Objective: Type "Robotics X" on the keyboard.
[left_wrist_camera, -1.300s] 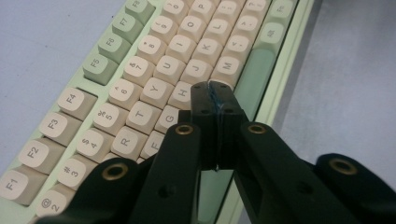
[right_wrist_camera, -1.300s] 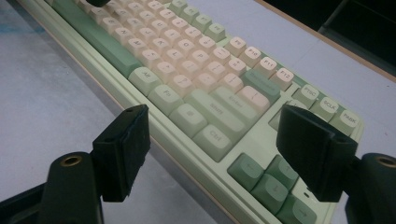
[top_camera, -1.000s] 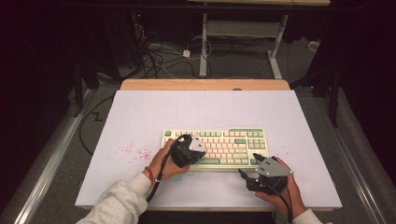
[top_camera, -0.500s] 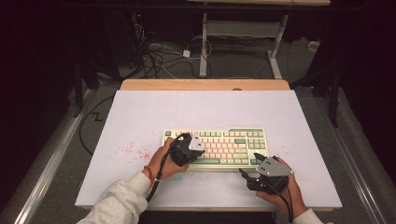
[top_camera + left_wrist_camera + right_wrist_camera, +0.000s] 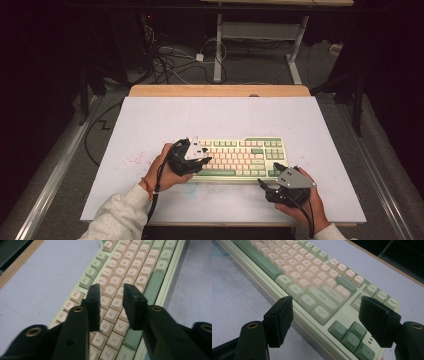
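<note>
pale green and cream plastic: the keyboard (image 5: 239, 157) lies flat on the lavender-white counter (image 5: 150, 125), near the person's edge, long side running across, which puts both hands within easy reach of it.

left hand-held gripper (image 5: 192, 161) sits over the keyboard's left end. in the left gripper view its jaws have just been opening and now stand part-way spread, nothing between them, tips hovering above the letter rows around the d and f keys (image 5: 106, 325). pads touch no key that i can see. my read: it has just let go after a press or a pinch and is lifted clear so the keys are free.

right hand-held gripper (image 5: 280, 185) rests off the keyboard's near right corner, low to the counter, held by the hand (image 5: 305, 205) from behind. in the right gripper view its jaws stand wide, 1 outside the front rail, 1 over the block by the arrow keys (image 5: 350, 336), so they straddle the corner without pressing it. likely placed there to steady or brace the case if it slides; cannot say it touches.

pink speckling (image 5: 135, 161) on the counter left of the keyboard, apart from it. wooden strip (image 5: 220, 90) along the far edge of the counter. cables (image 5: 170, 62) on the floor beyond, well apart from the work.
</note>
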The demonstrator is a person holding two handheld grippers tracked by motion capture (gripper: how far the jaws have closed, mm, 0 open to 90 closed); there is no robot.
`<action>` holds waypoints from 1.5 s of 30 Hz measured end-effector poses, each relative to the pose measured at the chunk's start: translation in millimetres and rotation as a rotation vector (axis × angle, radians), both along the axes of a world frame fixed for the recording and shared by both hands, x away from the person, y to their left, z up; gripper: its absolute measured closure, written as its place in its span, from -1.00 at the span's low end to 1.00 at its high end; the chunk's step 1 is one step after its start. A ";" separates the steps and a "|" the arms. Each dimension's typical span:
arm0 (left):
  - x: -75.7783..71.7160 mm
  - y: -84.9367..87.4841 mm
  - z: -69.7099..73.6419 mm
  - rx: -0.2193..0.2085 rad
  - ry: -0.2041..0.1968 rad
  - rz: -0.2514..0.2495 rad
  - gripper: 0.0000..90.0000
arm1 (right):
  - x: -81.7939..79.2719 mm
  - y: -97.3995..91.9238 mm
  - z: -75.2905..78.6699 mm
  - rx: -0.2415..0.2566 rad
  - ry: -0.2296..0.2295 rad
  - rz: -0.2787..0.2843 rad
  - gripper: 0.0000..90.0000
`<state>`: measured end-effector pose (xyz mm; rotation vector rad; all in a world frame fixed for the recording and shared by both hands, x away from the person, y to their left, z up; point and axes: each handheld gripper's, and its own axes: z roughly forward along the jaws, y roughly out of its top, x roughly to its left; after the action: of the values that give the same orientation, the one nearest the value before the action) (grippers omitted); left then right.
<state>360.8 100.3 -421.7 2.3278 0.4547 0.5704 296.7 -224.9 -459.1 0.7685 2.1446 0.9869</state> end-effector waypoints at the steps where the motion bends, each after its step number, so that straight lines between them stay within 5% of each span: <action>1: -1.2 2.0 0.4 -0.007 -0.011 0.007 0.25 | 0.0 0.1 0.0 0.000 0.001 0.000 -0.38; 8: -9.2 19.7 -1.8 -0.040 -0.047 0.040 -0.30 | -1.2 0.8 0.6 0.009 0.003 0.015 -0.37; 14: -16.5 34.3 -3.9 -0.060 -0.086 0.073 -0.54 | -1.8 1.0 0.6 0.008 0.007 0.022 -0.37; 26: -33.7 60.0 -12.4 -0.037 -0.166 0.118 -0.57 | -0.9 1.3 1.5 0.000 0.003 0.006 -0.37; 45: -50.8 92.7 -33.7 -0.028 -0.126 0.180 -0.57 | 3.8 -0.6 3.8 0.005 0.003 0.000 -0.25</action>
<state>310.0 193.1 -455.3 2.2227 0.6120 0.7863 300.5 -225.5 -455.3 0.7727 2.1453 0.9920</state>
